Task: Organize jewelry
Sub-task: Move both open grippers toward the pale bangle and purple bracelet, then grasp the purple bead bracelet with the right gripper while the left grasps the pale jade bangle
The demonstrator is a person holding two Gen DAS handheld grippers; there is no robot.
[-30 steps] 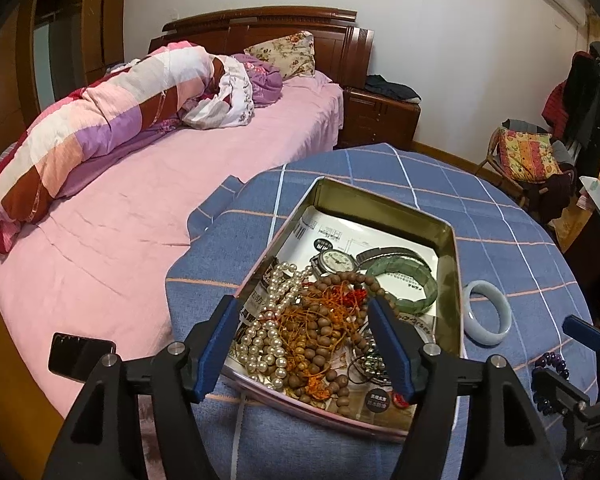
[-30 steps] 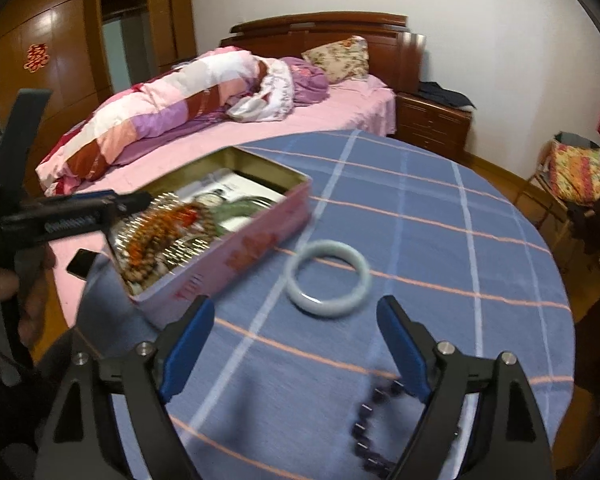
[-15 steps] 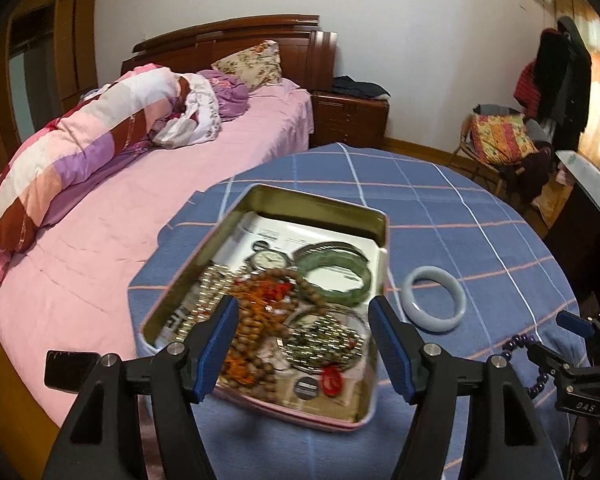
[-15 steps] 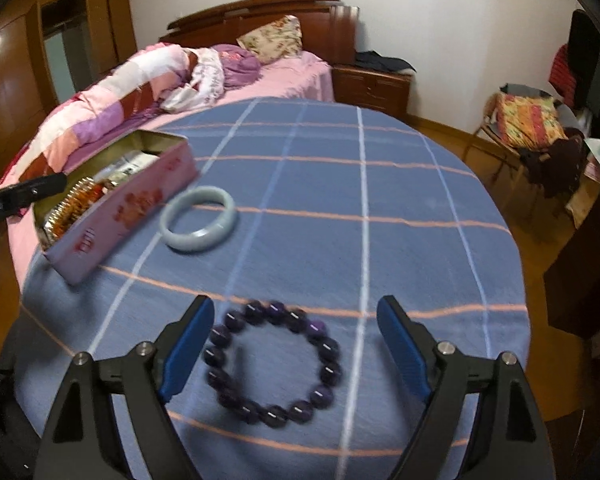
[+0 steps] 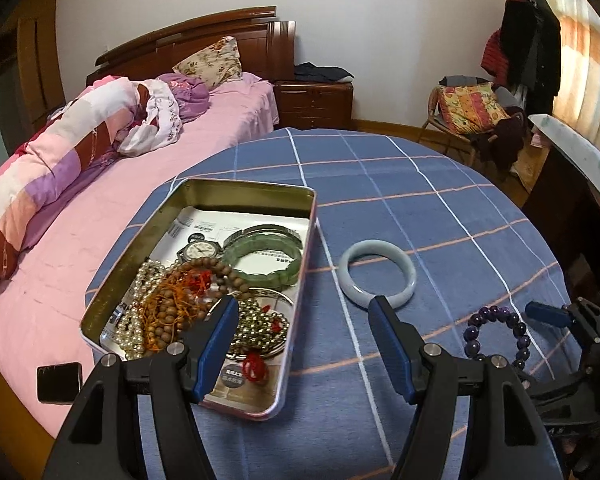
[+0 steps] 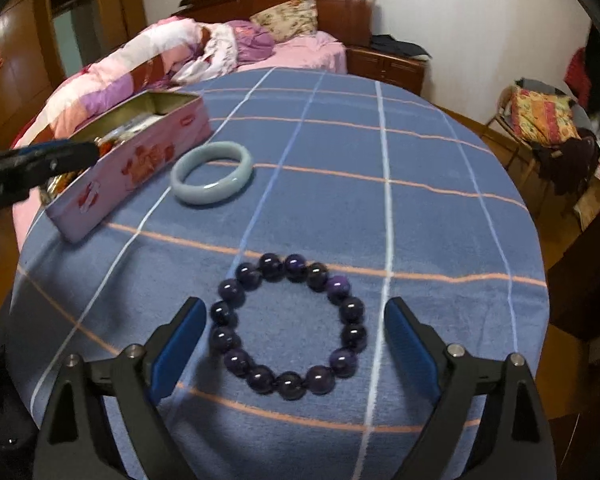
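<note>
Right gripper (image 6: 292, 326) is held wide open around the purple bead bracelet (image 6: 288, 326) on the blue tablecloth (image 6: 420, 220), likely so it can be picked up and put in the tin box (image 5: 236, 200), while the left gripper (image 5: 302, 316) is held open near the pale bangle (image 5: 376, 272).

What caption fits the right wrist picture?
Open right gripper around a purple bead bracelet on the blue tablecloth.
</note>
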